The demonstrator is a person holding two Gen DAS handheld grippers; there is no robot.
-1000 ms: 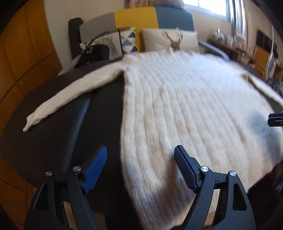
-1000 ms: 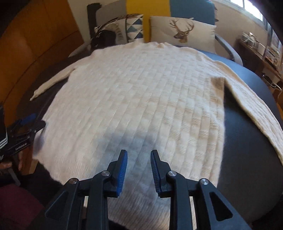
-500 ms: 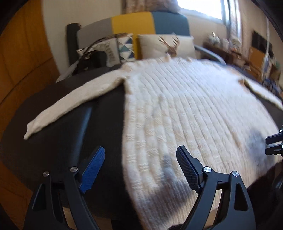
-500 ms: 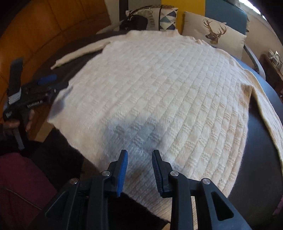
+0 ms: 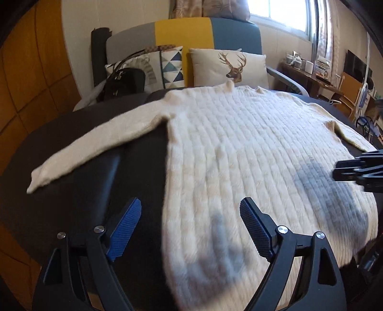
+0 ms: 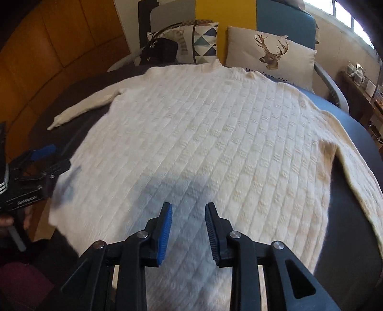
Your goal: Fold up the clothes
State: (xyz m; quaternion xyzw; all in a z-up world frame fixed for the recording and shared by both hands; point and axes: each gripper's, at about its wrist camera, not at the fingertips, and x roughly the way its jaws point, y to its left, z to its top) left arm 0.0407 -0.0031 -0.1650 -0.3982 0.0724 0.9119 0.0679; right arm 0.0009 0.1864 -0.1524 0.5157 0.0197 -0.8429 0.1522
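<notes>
While the sweater point(image 6: 210, 148) lies flat on the dark table point(image 5: 95, 172), collar toward the deer pillow point(image 6: 270, 57), the left gripper point(image 5: 189, 227) hangs spread wide over its hem corner; the right gripper point(image 6: 189, 229), jaws apart and empty, hovers over mid-hem.

**A:** what's the room like behind the table?

**B:** Dark round table point(image 5: 71, 167), and past its far edge a sofa point(image 5: 182, 31) with grey, yellow and blue back panels. Two cushions on it: a triangle-print cushion point(image 5: 171, 68) and a deer cushion point(image 5: 229, 67), plus a black handbag point(image 5: 124, 83) on the left.

**A:** walls?

**B:** Orange wood panelling point(image 5: 31, 79) on the left, plain cream wall point(image 5: 74, 28) behind the sofa. Bright window point(image 5: 277, 12) top right with curtains, daylight coming in. A cluttered wooden sideboard point(image 5: 311, 81) runs along the right side.
</notes>
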